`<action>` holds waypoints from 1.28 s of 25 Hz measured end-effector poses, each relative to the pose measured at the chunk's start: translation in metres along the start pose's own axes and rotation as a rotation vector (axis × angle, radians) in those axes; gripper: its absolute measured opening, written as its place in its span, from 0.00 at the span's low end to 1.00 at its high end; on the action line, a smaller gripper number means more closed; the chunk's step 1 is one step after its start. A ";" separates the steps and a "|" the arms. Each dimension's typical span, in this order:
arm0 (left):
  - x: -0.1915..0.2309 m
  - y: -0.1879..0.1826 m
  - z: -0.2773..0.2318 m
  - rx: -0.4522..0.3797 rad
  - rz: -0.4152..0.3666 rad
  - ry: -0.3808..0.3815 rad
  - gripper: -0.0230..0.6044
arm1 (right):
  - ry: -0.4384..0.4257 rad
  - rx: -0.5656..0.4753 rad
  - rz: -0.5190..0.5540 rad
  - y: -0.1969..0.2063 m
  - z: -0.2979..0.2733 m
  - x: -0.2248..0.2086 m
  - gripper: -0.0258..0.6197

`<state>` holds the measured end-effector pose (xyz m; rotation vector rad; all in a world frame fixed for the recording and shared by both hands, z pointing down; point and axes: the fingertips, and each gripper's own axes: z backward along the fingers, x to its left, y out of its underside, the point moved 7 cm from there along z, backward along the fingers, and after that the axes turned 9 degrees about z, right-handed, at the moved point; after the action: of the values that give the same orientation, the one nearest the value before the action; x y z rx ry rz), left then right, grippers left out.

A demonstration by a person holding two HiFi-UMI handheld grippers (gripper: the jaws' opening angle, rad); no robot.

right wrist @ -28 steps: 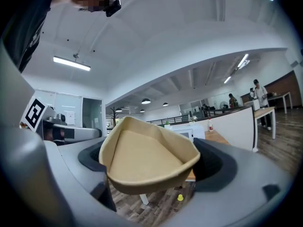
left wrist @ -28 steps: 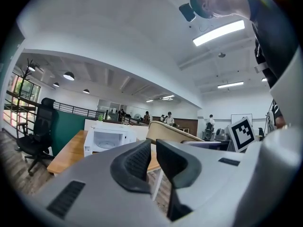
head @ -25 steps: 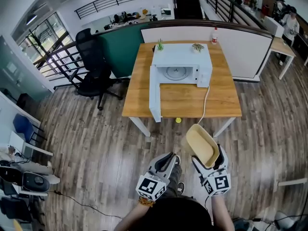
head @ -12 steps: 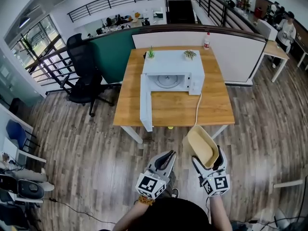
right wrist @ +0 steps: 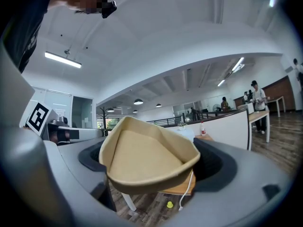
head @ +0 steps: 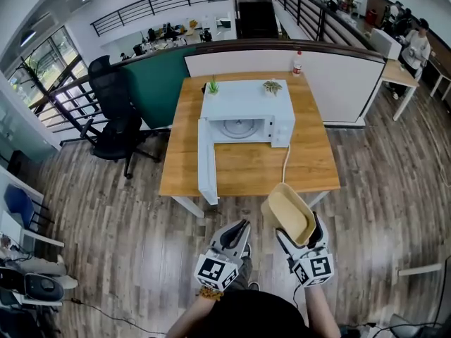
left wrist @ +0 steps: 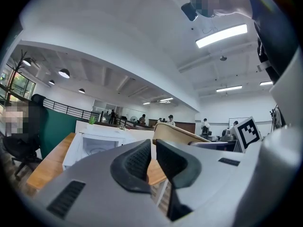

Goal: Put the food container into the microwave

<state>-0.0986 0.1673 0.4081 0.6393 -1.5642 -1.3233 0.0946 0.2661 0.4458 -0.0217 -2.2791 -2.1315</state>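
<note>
My right gripper clamps the food container between its fingers, left gripper pinched shut, empty. Next, I carry it into the open microwave ahead.

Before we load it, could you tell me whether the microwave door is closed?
No, the microwave door stands swung wide open.

From the head we look steeply down from high up: the table and microwave lie ahead, the left gripper and right gripper close at the bottom. From the left gripper we sit low and look level along its jaws at the microwave and table. From the right gripper we look level too, and the food container fills the near middle. All three views share the table.
</note>
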 end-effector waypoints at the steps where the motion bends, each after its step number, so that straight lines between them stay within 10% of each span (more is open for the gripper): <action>1: 0.002 -0.001 -0.003 0.002 0.003 0.000 0.12 | 0.002 0.001 0.001 -0.001 -0.003 -0.003 0.87; 32: 0.098 -0.025 -0.096 -0.009 0.017 0.052 0.12 | 0.037 0.037 0.102 -0.034 -0.124 -0.028 0.87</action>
<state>-0.0566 0.0344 0.4128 0.6488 -1.5174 -1.2911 0.1226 0.1403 0.4191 -0.0947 -2.2450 -2.0238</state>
